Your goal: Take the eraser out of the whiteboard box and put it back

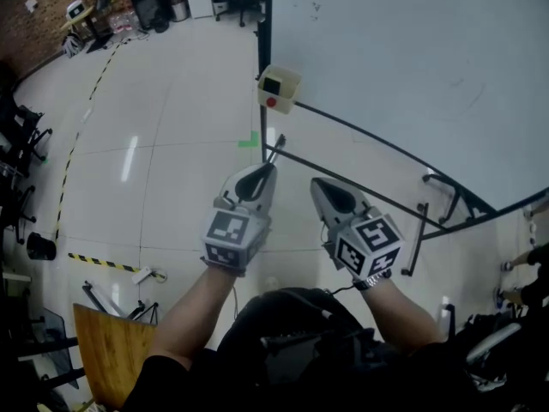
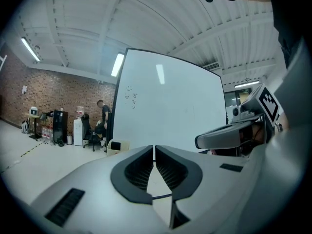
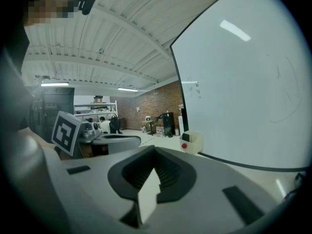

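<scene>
A cream whiteboard box [image 1: 279, 89] with a red dot hangs at the whiteboard's [image 1: 412, 67] lower left corner, and a black eraser [image 1: 272, 85] sits in it. Both grippers are held side by side in the air, short of the box. My left gripper [image 1: 271, 168] is shut and empty, pointing towards the box. My right gripper [image 1: 316, 183] is beside it, also shut with nothing between the jaws. In the left gripper view the box [image 2: 117, 146] shows beyond the closed left gripper [image 2: 154, 147]. In the right gripper view the box [image 3: 191, 141] sits ahead and right of the right gripper [image 3: 155, 149].
The whiteboard's black stand legs [image 1: 446, 197] reach over the pale floor at the right. Yellow-black floor tape [image 1: 103, 263] and a wooden board [image 1: 111, 346] lie at lower left. Chairs and desks line the far brick wall, where a person [image 2: 103, 118] sits.
</scene>
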